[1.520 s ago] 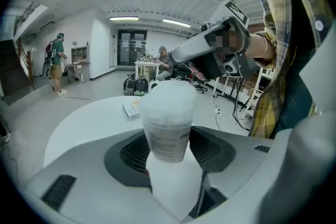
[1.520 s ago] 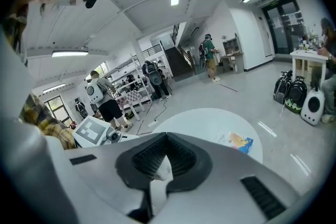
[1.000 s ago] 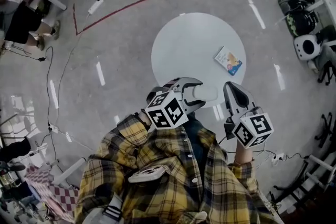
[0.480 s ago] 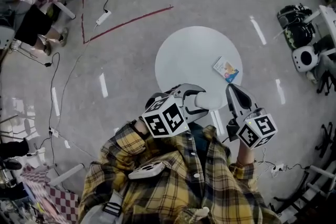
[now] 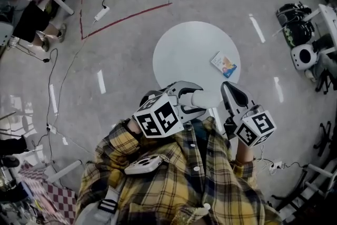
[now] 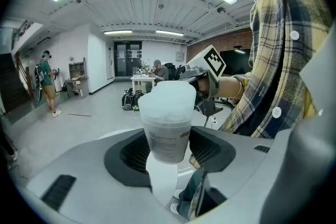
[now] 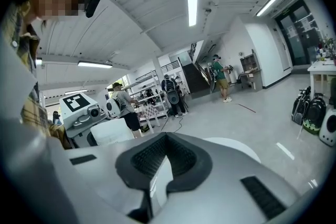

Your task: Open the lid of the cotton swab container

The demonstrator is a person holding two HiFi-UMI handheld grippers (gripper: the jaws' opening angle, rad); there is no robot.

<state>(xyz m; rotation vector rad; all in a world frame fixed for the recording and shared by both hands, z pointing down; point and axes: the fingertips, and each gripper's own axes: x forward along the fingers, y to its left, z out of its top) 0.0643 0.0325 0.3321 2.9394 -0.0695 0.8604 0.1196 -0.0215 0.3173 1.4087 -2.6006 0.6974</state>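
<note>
Your left gripper (image 5: 187, 97) has its jaws wide apart and clamped on the lower body of the cotton swab container (image 5: 205, 98). The left gripper view shows the pads pressing on both sides of the translucent tub, below its label. The white lid (image 6: 167, 95) is on, at the free end, well clear of the pads. You are holding the container in the air by your chest, over the near rim of the round white table (image 5: 179, 45), not resting on it. Your right gripper (image 5: 230, 93) sits just beside the lid end with its jaws fully together and nothing between them.

Here is what I would watch for:

1. The right jaws are shut. Bring them in like that and they will only knock the lid, and a knock could twist the tub in the left pads. They need to be spread before you approach.
2. Only 1 gripper holds the tub, low down and on smooth plastic. Pull hard on a tight lid and the whole container may slide out of the left jaws.
3. The tub is off the table, so anything that slips probably falls to the floor.
4. If the lid gives suddenly, swabs may spill, since the container lies closer to level than upright.
5. I cannot tell whether the lid hinges or lifts off, so a wrong pull may just flex it.

The small printed packet (image 5: 224, 64) on the table is well apart.
</note>
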